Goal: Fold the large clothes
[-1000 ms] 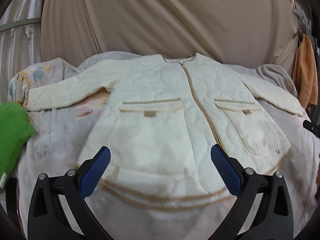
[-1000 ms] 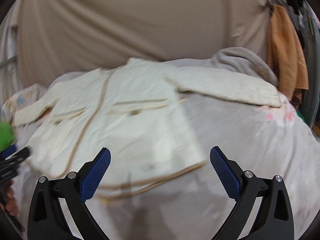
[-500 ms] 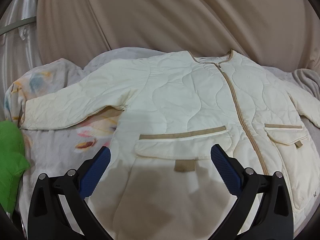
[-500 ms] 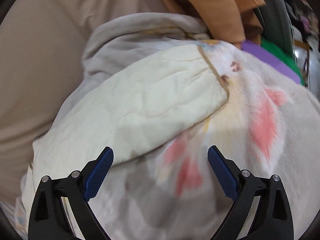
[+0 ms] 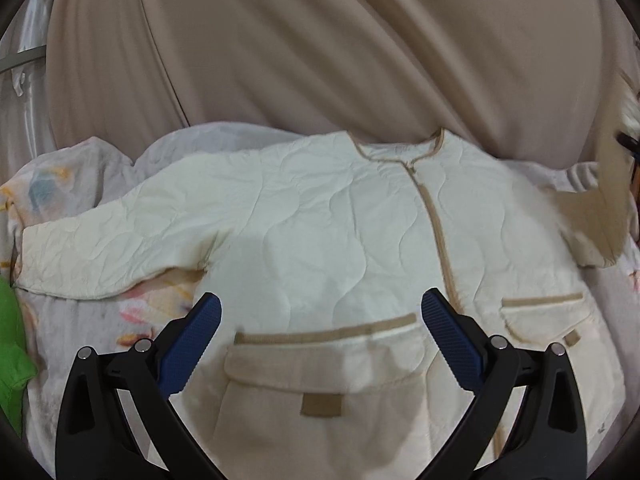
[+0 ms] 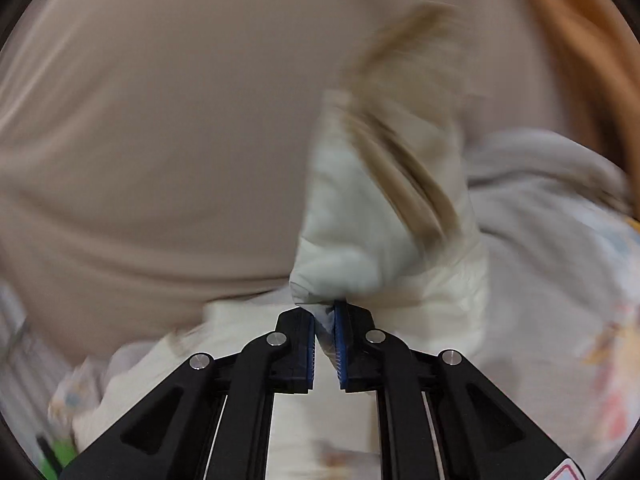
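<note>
Cream quilted jacket (image 5: pixel 320 240) lies front-up, spread on a pale blanket (image 5: pixel 72 320) with faded coloured print; tan curtain (image 5: pixel 320 40) hangs behind. Tan trim runs round the neckline and down the front closure; two flap pockets with tan edging sit low on the front.

Left hand-held gripper (image 5: pixel 318 320): jaws wide apart, blue pads (image 5: pixel 192 336) on either side, gripping nothing. It hovers over the jacket's lower front, the nearer pocket flap showing between its fingers. Whether the pads touch the cloth cannot be told. One sleeve stretches flat toward the left of this view, its cuff near a green cloth (image 5: pixel 10 340) at the edge.

Right hand-held gripper (image 6: pixel 325 344): jaws nearly together, pinching a fold of the jacket's other sleeve (image 6: pixel 380 220). The sleeve rises bunched and upright from the fingertips, clear of the blanket; picture heavily blurred. In the left wrist view the same sleeve (image 5: pixel 600 208) appears lifted at the far right edge. An orange cloth (image 6: pixel 580 60) hangs at upper right of the right wrist view.
</note>
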Demonstrator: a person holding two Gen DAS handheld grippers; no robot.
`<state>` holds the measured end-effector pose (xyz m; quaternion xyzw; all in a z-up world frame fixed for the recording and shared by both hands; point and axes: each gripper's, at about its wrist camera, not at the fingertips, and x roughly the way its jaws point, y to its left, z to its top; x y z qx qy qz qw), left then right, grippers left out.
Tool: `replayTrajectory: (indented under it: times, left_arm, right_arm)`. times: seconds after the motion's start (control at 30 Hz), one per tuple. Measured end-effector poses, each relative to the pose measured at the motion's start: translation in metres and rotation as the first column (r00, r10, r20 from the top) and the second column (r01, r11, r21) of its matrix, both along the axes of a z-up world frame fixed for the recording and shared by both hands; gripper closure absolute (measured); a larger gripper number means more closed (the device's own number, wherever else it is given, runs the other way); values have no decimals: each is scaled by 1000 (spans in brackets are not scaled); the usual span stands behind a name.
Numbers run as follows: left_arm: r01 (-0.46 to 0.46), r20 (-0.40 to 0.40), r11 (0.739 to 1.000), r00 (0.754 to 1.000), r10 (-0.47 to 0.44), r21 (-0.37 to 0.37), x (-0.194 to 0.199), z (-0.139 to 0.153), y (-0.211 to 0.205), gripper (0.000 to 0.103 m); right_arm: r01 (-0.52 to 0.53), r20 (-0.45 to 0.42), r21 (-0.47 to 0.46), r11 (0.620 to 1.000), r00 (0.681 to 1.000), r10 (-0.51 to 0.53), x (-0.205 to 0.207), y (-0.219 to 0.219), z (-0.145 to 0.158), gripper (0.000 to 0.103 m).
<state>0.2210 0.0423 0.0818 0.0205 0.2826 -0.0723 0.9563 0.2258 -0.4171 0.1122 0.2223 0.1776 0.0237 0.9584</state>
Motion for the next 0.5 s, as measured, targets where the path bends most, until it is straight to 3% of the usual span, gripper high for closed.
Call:
replayTrajectory:
  times: [0.07,0.17,0.27,0.3,0.37,0.43,0.5]
  left_arm:
    - [13,15,1000,1000,-13,-21,2,9,2,5]
    - [30,15,997,999,-29,-67,9,17,10,5]
    - [27,-24,991,999,-31,-132,25,16,23,5]
    - [16,-39,989,999,-22,-146,31,13,28,5]
    - [5,-80,982,997,-20,-191,45,4,37,5]
    - [-3,-147,973,989,-32,-233,64,-9,42,5]
    - [3,-207,961,976,-63,-278,78,-23,44,5]
  right_arm:
    - [-165,9,-61,984,986,166,28,73,11,93]
    - [-366,-48,-104,925,931,363,69,171,-5,92]
    - [-510,-187,-98,854,853,488,105,246,-54,77]
    - [-538,-232,-85,838,829,509,110,262,-70,64]
    - [-550,-293,-61,833,808,512,110,278,-98,62]
    - [-564,-289,-20,826,794,535,100,268,-105,59]
    - [-550,-250,-9,835,810,531,82,238,-101,51]
